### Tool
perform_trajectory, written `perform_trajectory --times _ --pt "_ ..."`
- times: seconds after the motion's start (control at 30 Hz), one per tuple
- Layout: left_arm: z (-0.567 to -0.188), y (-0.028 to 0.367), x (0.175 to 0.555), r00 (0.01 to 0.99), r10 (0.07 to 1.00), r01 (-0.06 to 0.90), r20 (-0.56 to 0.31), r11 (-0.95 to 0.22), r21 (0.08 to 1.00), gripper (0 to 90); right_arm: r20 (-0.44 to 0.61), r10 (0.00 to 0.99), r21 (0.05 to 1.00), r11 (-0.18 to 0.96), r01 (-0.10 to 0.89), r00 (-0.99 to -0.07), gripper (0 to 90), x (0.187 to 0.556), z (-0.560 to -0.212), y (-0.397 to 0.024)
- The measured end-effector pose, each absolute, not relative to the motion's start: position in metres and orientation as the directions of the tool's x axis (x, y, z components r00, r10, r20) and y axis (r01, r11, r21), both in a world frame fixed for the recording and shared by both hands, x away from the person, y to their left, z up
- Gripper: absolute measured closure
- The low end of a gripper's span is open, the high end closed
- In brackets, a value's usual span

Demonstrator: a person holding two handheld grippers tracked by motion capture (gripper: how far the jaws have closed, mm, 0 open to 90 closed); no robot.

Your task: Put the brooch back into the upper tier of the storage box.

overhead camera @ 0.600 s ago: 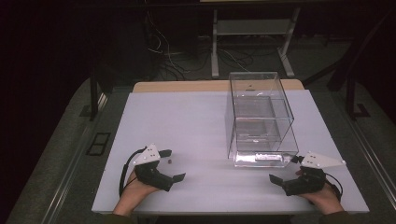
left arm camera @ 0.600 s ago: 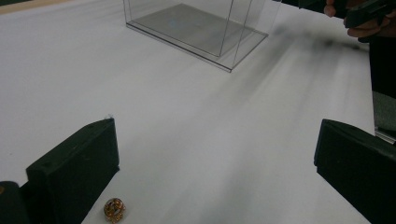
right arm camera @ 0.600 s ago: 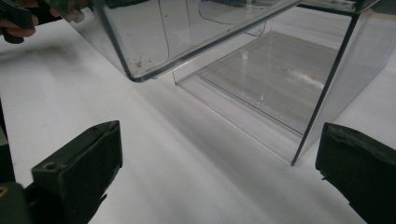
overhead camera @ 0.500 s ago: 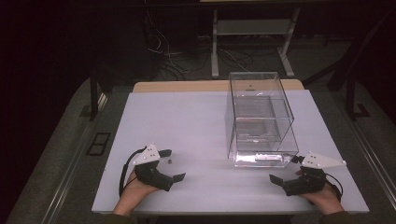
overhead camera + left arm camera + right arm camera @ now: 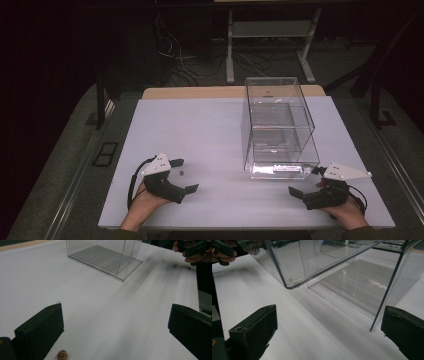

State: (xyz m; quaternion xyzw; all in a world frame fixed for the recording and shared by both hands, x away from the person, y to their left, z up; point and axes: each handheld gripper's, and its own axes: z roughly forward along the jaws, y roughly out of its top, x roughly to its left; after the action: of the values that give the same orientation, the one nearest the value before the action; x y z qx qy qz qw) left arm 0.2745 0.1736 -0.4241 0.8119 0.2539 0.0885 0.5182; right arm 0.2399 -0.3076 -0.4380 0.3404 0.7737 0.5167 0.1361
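High view: I have the left gripper resting low on the white table top at its near left edge, jaws spread wide and empty. A small round gold-brown bead-like object lies on the table between those jaws, touching neither. The right gripper sits at the near right edge, also spread wide and empty, just beside the front corner of the clear acrylic box with an inner shelf. I judge the work barely begun: the small object is not picked up, and the box holds nothing I can make out.

Left gripper view: the small object lies close in, just inside the jaw at the left of the picture and well apart from the other jaw. The box stands well ahead. The hand holds the gripper nearly level, close to the table.

Right gripper view: both jaws stand wide with bare table between them; the box rises directly ahead, near but not touched. This hand is likewise low and level, pointed at the box's lower front edge.
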Motion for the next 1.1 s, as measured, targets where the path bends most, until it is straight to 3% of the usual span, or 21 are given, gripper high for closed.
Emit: perform_trajectory --times 1.1 --pt "-0.412 0.165 0.293 0.866 0.492 0.286 -0.091 -0.338 0.897 0.0 0.151 0.666 0.899 0.215 0.382 -0.730 0.4 0.240 -0.439 -0.307"
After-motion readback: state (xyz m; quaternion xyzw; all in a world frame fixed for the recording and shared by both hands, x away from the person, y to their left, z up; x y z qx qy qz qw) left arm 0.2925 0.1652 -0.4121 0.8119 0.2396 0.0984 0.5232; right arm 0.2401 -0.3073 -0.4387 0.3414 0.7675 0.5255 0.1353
